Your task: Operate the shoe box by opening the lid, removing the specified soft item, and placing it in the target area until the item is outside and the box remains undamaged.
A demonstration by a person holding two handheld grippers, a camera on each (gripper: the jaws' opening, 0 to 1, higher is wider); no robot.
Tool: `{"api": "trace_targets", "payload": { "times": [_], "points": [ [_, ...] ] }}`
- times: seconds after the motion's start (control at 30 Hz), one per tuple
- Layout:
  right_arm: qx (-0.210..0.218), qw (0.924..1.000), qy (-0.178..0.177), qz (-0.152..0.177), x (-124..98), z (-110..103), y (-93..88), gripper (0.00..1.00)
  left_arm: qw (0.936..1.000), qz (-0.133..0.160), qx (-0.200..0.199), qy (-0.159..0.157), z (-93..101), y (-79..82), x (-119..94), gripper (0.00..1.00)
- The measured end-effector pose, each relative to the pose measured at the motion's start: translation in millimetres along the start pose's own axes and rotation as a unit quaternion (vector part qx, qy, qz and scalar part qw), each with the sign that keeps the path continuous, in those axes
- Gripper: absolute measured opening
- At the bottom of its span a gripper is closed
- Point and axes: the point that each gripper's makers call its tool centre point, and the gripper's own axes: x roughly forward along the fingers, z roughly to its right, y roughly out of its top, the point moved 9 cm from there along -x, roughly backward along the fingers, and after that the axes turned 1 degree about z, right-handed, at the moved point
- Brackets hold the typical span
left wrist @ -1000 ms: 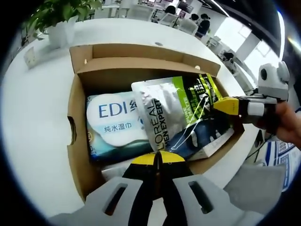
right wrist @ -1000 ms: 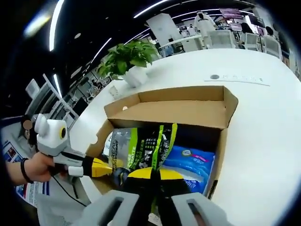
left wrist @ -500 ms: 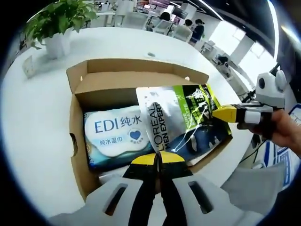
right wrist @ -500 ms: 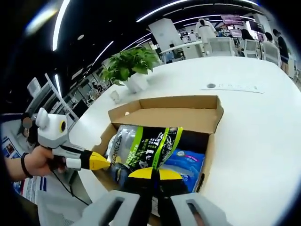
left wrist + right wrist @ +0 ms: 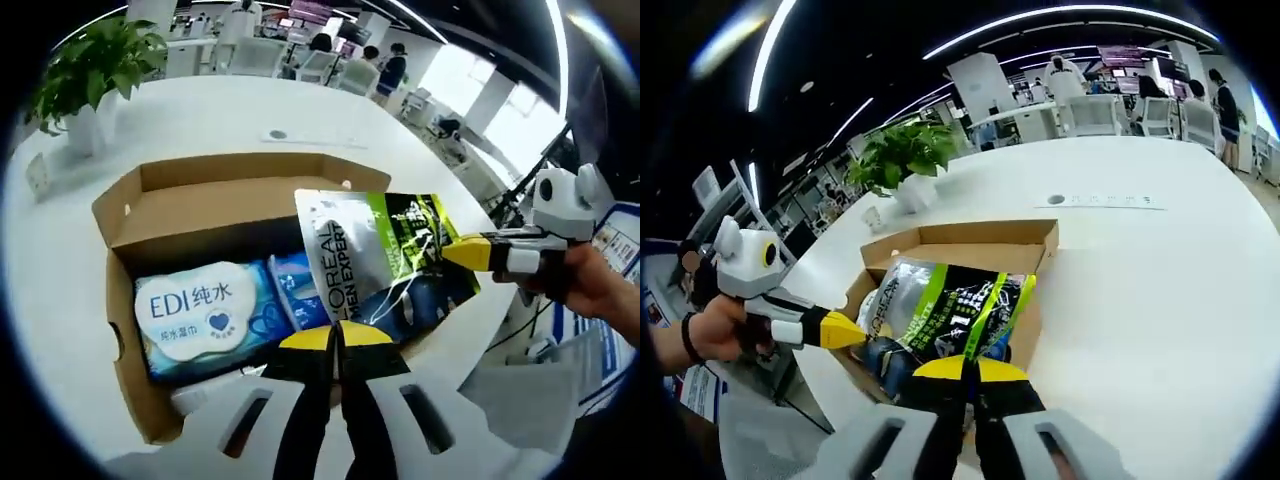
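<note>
An open brown cardboard shoe box stands on the white table. Inside it lie a white and blue EDI wipes pack and a smaller blue pack. A silver, green and black L'Oreal Men Expert pouch hangs above the box's near side. My left gripper is shut on the pouch's lower edge and reaches in from the left in the right gripper view. My right gripper is shut on the pouch's opposite edge, its yellow tips entering from the right.
A potted plant in a white pot stands on the table beyond the box. A small round cap sits in the tabletop behind the box. Office chairs and people are far behind. The table's edge runs close to the box's near side.
The pouch has risen out of the box, held by both grippers throughout. Both views have pulled up and back, so the box looks smaller and lower.
</note>
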Motion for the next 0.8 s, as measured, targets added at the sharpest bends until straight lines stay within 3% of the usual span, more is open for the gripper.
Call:
{"api": "trace_targets", "payload": {
  "times": [0.8],
  "points": [
    [0.041, 0.9969, -0.059, 0.031, -71.5, 63.2, -14.3, 0.00, 0.9944, -0.018, 0.086, -0.058, 82.2, 24.6, 40.6, 0.00]
  ]
}}
